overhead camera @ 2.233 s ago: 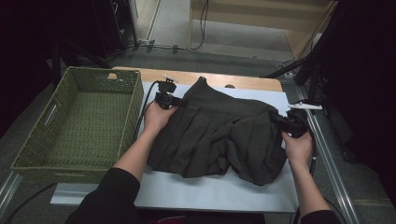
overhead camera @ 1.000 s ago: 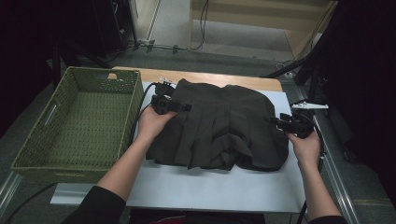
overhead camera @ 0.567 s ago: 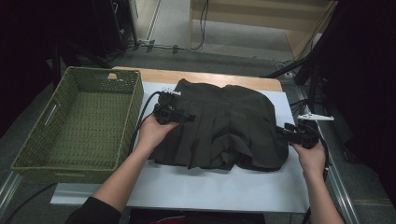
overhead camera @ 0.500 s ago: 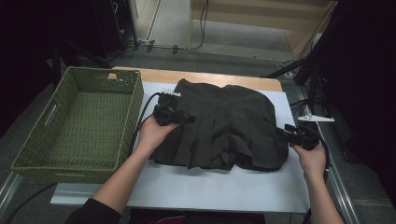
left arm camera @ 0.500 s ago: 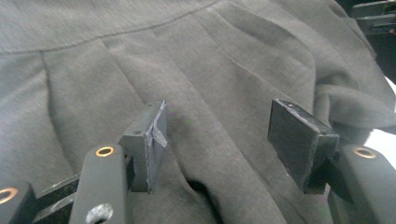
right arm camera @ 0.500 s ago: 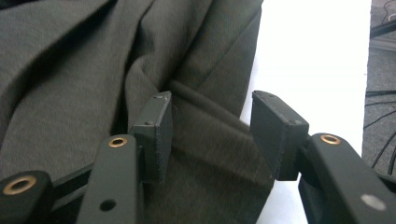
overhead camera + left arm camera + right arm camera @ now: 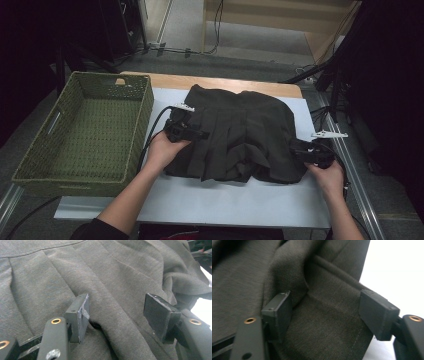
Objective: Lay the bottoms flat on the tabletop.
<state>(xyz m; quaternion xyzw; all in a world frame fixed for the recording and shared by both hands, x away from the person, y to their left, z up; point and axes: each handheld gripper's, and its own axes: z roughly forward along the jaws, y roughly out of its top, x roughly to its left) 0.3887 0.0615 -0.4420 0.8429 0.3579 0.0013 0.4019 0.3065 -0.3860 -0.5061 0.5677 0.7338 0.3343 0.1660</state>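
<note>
I am looking along my right gripper [image 7: 325, 315] first: its jaws are standing apart, having just been opening, with the hem of the dark skirt [image 7: 319, 322] lying between them, and the pads are not pressing on it. My left gripper [image 7: 116, 313] is likewise standing apart over the cloth, a flat stretch of fabric between its jaws; whether its left pad [image 7: 81, 315] is catching a small tuck I cannot tell.

The gripper views are giving me what the high view is not: a fine, slightly fuzzy weave, a stitched hem line, a rolled fold at 11 o'clock of the right jaws, and a chipped pale edge on the left pad. The high view is giving me the layout instead. There the skirt [image 7: 245, 135] is lying pleated and rumpled at the middle of the white sheet [image 7: 210, 200], my left gripper [image 7: 192, 132] is sitting on its 9 o'clock edge and my right gripper [image 7: 302, 150] at its 4 o'clock corner. At 9 o'clock of the skirt, beside the sheet, the green woven basket [image 7: 130, 135] is sitting, rectangular with slotted handles.
</note>
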